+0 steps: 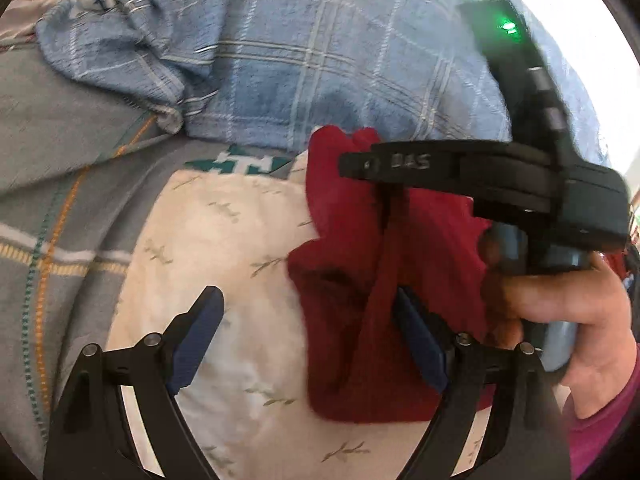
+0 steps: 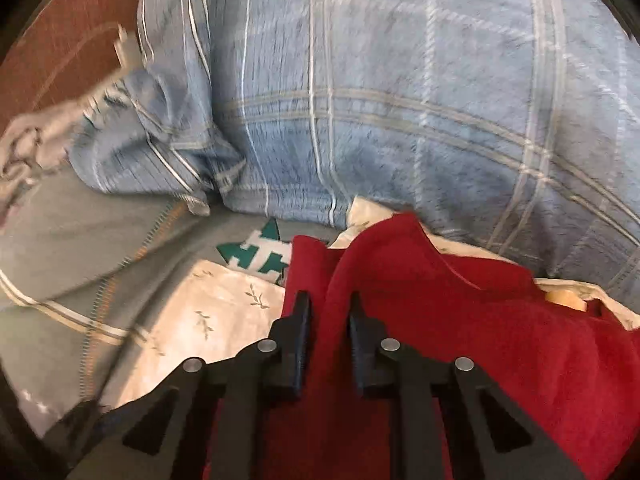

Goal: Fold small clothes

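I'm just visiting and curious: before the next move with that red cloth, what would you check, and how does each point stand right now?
1. Right gripper pinching the red cloth: ok, a fold sits between its nearly closed fingers.
2. Left gripper holding anything: not ok, open, one finger against the cloth.
3. Cloth lying flat: not ok, bunched and lifted.
4. White leaf-print fabric beneath it: ok, fairly smooth.
5. Picture sharpness: not ok, motion blur.
6. Cloth's far edge: cannot tell, hidden.
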`<state>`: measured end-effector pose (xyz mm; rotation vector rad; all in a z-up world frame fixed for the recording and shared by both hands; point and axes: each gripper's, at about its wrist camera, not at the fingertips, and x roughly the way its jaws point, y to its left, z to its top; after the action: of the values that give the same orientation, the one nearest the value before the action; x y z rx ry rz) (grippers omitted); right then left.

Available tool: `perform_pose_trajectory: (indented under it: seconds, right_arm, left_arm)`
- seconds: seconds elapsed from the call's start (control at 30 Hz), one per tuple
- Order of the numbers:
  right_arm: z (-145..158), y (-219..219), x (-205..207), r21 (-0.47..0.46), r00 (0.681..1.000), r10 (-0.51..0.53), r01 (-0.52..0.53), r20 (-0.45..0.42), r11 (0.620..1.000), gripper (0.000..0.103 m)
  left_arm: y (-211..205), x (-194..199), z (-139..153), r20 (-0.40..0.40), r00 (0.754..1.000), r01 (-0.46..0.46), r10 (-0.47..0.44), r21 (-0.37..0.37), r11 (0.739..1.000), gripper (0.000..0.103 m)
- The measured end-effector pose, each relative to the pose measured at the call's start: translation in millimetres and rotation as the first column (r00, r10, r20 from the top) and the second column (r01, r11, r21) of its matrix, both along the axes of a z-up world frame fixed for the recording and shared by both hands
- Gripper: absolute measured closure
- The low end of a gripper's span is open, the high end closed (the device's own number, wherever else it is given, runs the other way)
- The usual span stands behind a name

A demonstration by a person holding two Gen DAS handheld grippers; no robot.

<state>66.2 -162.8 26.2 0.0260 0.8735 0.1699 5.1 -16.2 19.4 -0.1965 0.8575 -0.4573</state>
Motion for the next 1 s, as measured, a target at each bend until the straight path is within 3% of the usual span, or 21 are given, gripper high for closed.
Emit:
perform_pose_trajectory:
  seconds: [0.13, 0.23, 0.3, 0.33, 0.37, 0.43, 0.57, 0.73, 0.8, 0.83, 0.87, 0.9, 1.0]
  right_arm:
    - [11.2, -5.6, -9.7, 0.035, 1.0, 0.014, -0.015, 0.015, 0.999, 0.092]
    - [15.3, -11.7, -11.1, 0.047, 1.0, 0.01, -0.01, 0.013, 0.999, 0.091]
    - [16.6, -20.3, -12.3, 0.09, 1.0, -0.009, 0.01, -0.005, 0.996, 0.085]
    - [16.9, -24.6, -11.7, 0.114, 1.0, -0.025, 0.026, -0.015, 0.993, 0.077]
    - [21.6, -31.9, -14.7, 0.138, 0.999, -0.033, 0.036, -0.029, 0.99, 0.055]
    - [22.0, -36.3, -13.4, 0.172, 0.997, -0.038, 0.048, -0.062, 0.984, 0.031]
    - [20.0, -21.2, -6.6, 0.116, 0.995, 0.014, -0.002, -0.098, 0.993, 0.023]
    - [5.8, 8.7, 14.3, 0.026, 0.984, 0.059, -0.055, -0.171, 0.998, 0.023]
    - [-0.6, 15.8, 22.1, -0.022, 0.978, 0.057, -0.063, -0.199, 0.998, 0.027]
    - [-3.2, 17.2, 24.0, -0.055, 0.98, 0.044, -0.056, -0.197, 0.997, 0.04]
    - [-3.9, 15.6, 23.7, -0.084, 0.983, 0.027, -0.042, -0.179, 0.996, 0.063]
    - [-2.9, 11.9, 22.0, -0.101, 0.989, -0.001, -0.014, -0.148, 0.995, 0.071]
    - [0.2, 3.0, 13.2, -0.062, 0.995, -0.013, 0.007, -0.098, 0.998, 0.074]
  left_arm:
    - [-7.4, 3.6, -0.8, -0.005, 0.999, 0.044, -0.044, -0.055, 0.998, 0.017]
    - [-7.1, 6.9, 1.5, -0.01, 0.997, 0.074, -0.075, -0.105, 0.992, 0.048]
    - [-8.3, 5.5, 4.5, 0.01, 0.996, 0.084, -0.084, -0.094, 0.992, 0.057]
    - [-7.9, 5.0, 6.0, 0.015, 0.996, 0.093, -0.092, -0.104, 0.99, 0.064]
    - [-7.5, 4.4, 8.1, 0.016, 0.995, 0.1, -0.099, -0.12, 0.988, 0.068]
    - [-7.7, 2.4, 12.8, 0.035, 0.994, 0.111, -0.108, -0.134, 0.985, 0.071]
    - [-12.2, -4.0, 22.8, 0.08, 0.987, 0.149, -0.139, -0.136, 0.98, 0.071]
    - [-20.8, -12.8, 31.0, 0.138, 0.974, 0.193, -0.18, -0.093, 0.977, 0.071]
    - [-24.5, -14.4, 30.7, 0.142, 0.972, 0.197, -0.186, -0.068, 0.978, 0.071]
    - [-26.4, -13.8, 29.2, 0.136, 0.973, 0.194, -0.185, -0.056, 0.979, 0.071]
    - [-26.5, -13.5, 27.7, 0.128, 0.975, 0.191, -0.183, -0.049, 0.98, 0.071]
    - [-26.4, -11.6, 26.4, 0.117, 0.977, 0.183, -0.177, -0.045, 0.982, 0.071]
    - [-24.0, -7.8, 23.5, 0.1, 0.983, 0.159, -0.153, -0.05, 0.986, 0.071]
